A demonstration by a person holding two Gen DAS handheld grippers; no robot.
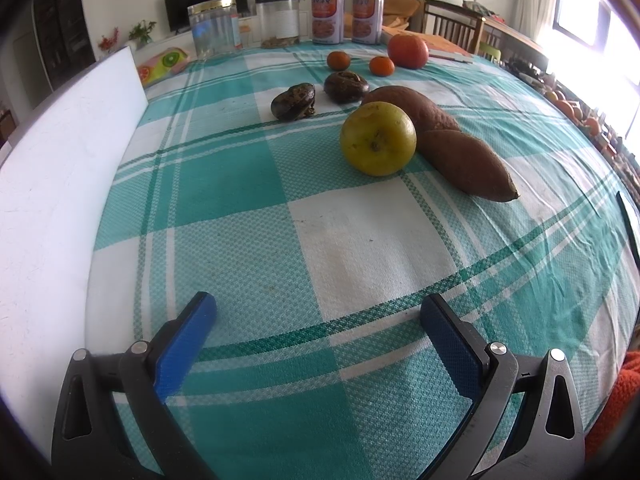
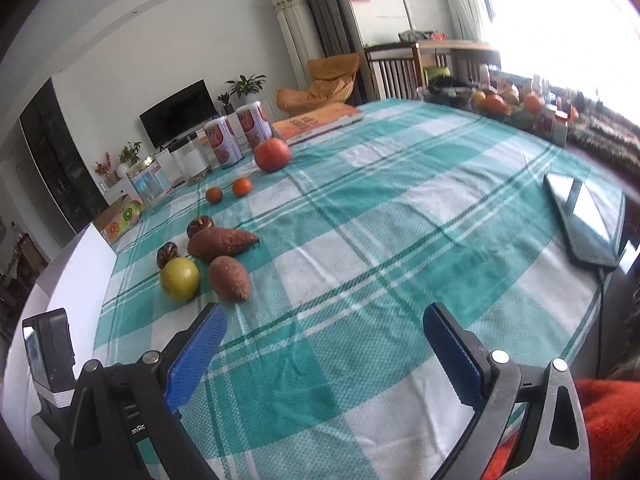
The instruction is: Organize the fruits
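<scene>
Left gripper (image 1: 318,312) and right gripper (image 2: 324,322): both spread wide, empty, low in frame above the checked cloth (image 1: 360,240). Yellow-green apple (image 1: 377,138) at upper centre, touching a sweet potato (image 1: 470,164). Best approached from the free left side, closing gently.

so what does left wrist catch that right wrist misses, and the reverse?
Only left wrist: its own tongs, the left tongs, open above the cloth, and the yellow-green fruit seen close, touching the nearer sweet potato.

Only right wrist: the right tongs, also open, a tablet at the right table edge, an orange book, and a far fruit pile.

Both: the checked tablecloth, two sweet potatoes, two dark fruits, two small oranges, the big orange-red fruit, two cans, and the white board.
</scene>
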